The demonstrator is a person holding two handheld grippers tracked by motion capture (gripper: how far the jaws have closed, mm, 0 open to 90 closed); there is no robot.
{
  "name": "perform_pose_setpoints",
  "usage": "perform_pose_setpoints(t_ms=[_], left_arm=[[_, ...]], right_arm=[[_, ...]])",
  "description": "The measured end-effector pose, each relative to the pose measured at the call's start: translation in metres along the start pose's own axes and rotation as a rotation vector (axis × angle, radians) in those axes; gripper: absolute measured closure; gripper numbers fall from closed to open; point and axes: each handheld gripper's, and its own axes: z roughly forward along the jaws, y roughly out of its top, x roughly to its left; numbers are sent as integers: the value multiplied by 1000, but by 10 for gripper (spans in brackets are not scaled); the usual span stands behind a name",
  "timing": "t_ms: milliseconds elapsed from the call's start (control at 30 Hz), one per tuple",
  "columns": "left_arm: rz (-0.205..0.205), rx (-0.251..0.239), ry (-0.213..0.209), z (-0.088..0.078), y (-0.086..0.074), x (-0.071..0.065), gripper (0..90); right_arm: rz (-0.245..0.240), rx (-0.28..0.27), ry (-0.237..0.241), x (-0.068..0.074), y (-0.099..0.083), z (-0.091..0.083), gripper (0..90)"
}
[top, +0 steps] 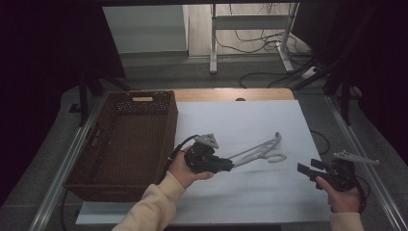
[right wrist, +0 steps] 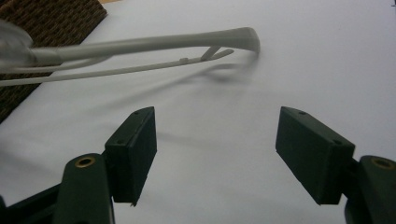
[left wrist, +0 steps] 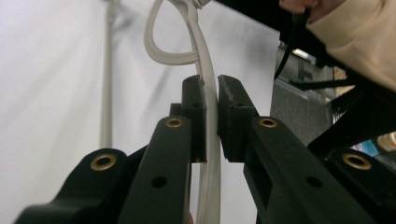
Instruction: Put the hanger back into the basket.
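Observation:
A white plastic clothes hanger [top: 260, 150] hangs tilted just above the white table cover [top: 250, 120], held at one end. My left gripper [top: 230, 166] is shut on that end; in the left gripper view the hanger's arm [left wrist: 211, 116] is pinched between the two black pads, with its hook loop [left wrist: 161, 51] beyond. My right gripper [top: 303, 171] is at the table's right side, apart from the hanger. Its jaws stand open with nothing between them [right wrist: 215, 154], and the hanger [right wrist: 154, 46] crosses the picture farther off.
A brown wicker basket [top: 126, 139] stands on the left of the table, close to my left hand. A strip of bare wooden tabletop [top: 231, 94] lies at the far edge. Beyond it are a desk frame [top: 250, 29] and cables on the floor.

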Motion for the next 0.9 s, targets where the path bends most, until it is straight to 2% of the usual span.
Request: perform_pose_setpoints(t_ms=[300,500,733,900], left_arm=[[8,-98,43,-40,17,-3,818],[15,-158,70,-69,23,-4,818],[12,-204,106,-100,22,-4,818],[2,-237,125,-122,14,-2,818]], right_arm=[[-1,-2,-3,-1,0,-1,288],[6,-6,-4,-1,0,-1,288],[4,-6,-8,-1,0,0,289],[6,1,-10,-1,-1,0,289]])
